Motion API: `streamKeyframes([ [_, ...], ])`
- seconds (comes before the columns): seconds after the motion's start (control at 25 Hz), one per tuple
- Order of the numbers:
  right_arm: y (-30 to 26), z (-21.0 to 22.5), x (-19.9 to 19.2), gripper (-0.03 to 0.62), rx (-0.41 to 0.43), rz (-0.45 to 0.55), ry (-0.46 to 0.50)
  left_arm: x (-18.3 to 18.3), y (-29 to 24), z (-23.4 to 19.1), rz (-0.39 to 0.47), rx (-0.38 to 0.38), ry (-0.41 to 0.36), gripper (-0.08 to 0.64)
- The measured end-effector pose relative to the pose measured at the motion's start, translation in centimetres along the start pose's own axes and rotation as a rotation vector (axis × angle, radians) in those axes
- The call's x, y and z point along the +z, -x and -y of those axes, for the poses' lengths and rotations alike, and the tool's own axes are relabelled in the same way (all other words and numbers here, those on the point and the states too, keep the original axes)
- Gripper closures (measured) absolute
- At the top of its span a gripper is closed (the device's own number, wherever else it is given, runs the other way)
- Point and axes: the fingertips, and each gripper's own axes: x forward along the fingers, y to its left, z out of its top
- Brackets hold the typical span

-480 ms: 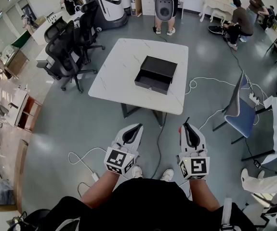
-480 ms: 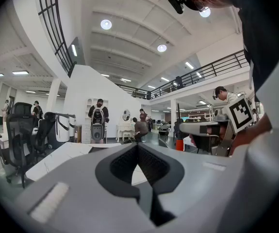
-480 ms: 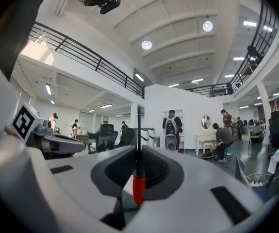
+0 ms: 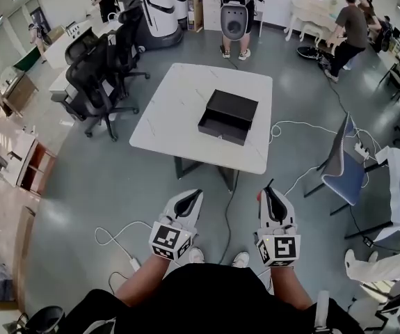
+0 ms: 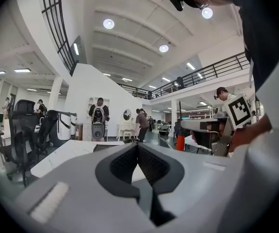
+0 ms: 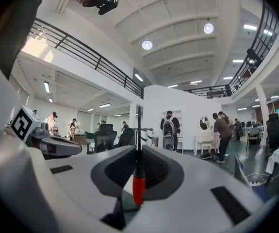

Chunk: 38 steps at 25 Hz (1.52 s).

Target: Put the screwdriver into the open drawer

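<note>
Standing well back from the white marbled surface (image 4: 179, 110), the person held both grippers low in front of the body, above the grey floor. At the left, the left gripper (image 4: 195, 196) had its jaws pressed fully together with nothing between them. Further right and ahead, the black box-shaped drawer unit (image 4: 229, 117) sat on the surface with its drawer pulled out towards the person, open and seemingly empty. To the right again, the right gripper (image 4: 270, 189) had its jaws closed on the slim screwdriver with a black shaft and red-orange handle (image 6: 138, 186), the shaft sticking out past the jaw tips, so the task's thing was in hand and well apart from the drawer. The hold looked narrow, on a thin round tool, so it could pivot or slide out during the walk and reach. The white cable (image 4: 120, 239) trailing over the floor near the person's feet could catch a step. A release made too early could land the screwdriver on the unit's closed top instead of in the drawer.
</note>
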Motion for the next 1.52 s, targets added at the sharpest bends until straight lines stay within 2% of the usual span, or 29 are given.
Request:
streamKeyframes([
  [0.2,-0.4,-1.7,0.5,0.554,-0.015,0.028,-0.03,0.0,1.0,-1.3,0.02,-0.029,-0.003,0.551],
  [0.56,-1.1,-2.7,0.8,0.554,-0.068,0.017,0.004,-0.9,1.0,-3.1,0.012,-0.065,0.014,0.551],
  [0.8,-2.9,-0.3,0.0,0.554,-0.067,0.002,-0.006,-1.6,-1.8,-3.4,-0.012,-0.074,0.017,0.551],
  [1.2,-7.4,6.8,-0.4,0.554,-0.032,0.003,-0.005,-0.1,-10.4,-4.1,-0.014,-0.007,0.02,0.551],
  [1.52,-10.7,12.1,-1.8,0.554,0.011,0.004,-0.043,0.5,-16.8,-3.4,-0.029,0.029,0.002,0.551],
])
